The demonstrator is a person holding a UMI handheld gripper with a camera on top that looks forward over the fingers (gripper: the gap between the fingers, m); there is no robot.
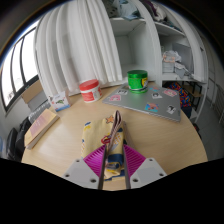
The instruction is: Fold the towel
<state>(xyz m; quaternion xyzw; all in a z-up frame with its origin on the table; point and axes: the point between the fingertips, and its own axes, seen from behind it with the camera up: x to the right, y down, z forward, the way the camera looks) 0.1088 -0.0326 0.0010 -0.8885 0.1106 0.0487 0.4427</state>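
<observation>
Gripper view, hand-held gripper (113,162) clamped on bunched towel (112,140), wooden desk (70,135), red tub (90,91) and green tub (137,80) at far edge, curtained window (70,45).

gripper (113,160) level, pointing forward over the table. both fingers (85,170) visible, pink pads (100,158) facing inward, closed on a small bunched piece of cloth (113,140) held between them.

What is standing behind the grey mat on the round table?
Behind the grey mat stand a red cup and a green cup, with a white curtain beyond. The gripper holds a patterned towel; the table under it is covered.
</observation>
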